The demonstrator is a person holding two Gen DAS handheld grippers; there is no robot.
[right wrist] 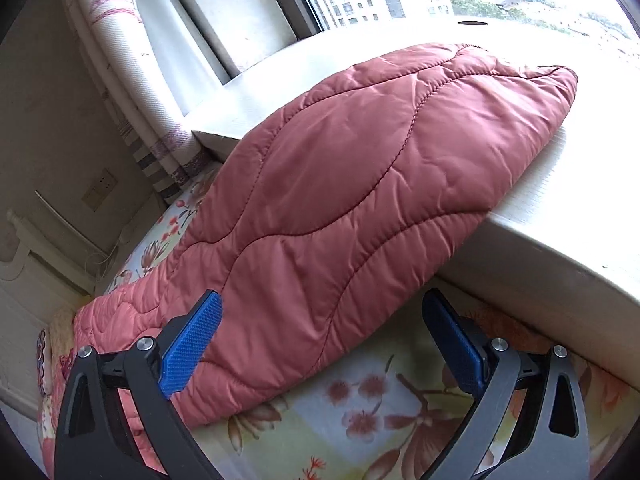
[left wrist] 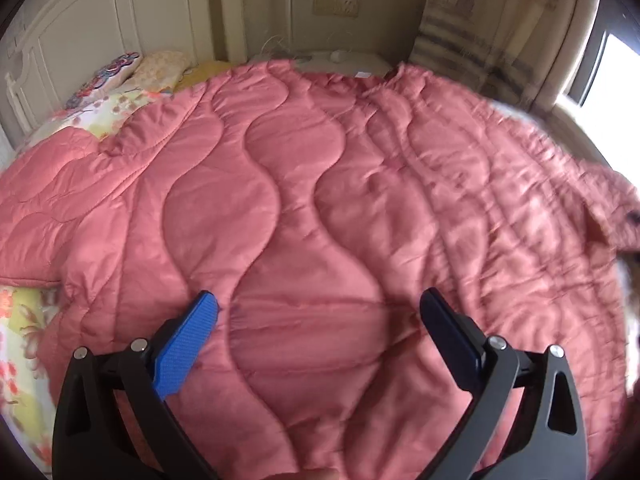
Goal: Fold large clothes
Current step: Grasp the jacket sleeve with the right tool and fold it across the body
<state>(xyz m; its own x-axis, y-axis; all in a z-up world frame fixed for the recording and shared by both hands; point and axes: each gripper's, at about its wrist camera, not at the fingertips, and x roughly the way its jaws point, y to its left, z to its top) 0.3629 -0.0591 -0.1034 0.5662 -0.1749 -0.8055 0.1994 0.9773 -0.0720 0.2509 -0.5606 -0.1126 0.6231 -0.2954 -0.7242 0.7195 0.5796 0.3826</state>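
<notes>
The pink quilted coat (left wrist: 320, 200) lies spread over the bed (left wrist: 24, 344), filling nearly everything ahead of and beneath the left gripper (left wrist: 318, 306); its jaws stand wide with nothing between them, tilted down over the padded cloth. The coat looks soft, puffy and light, with a slick shiny shell likely to slide under the pads, so a hem or seamed edge pinched through both layers seems the surest hold, not the flat middle. Further right, one end of the coat (right wrist: 360, 184) drapes up onto the window ledge (right wrist: 560, 216) beyond the right gripper (right wrist: 322, 306), whose jaws are also wide and empty, angled downward with the coat's lower edge just ahead of the left-hand jaw and flowered sheet under the other.
</notes>
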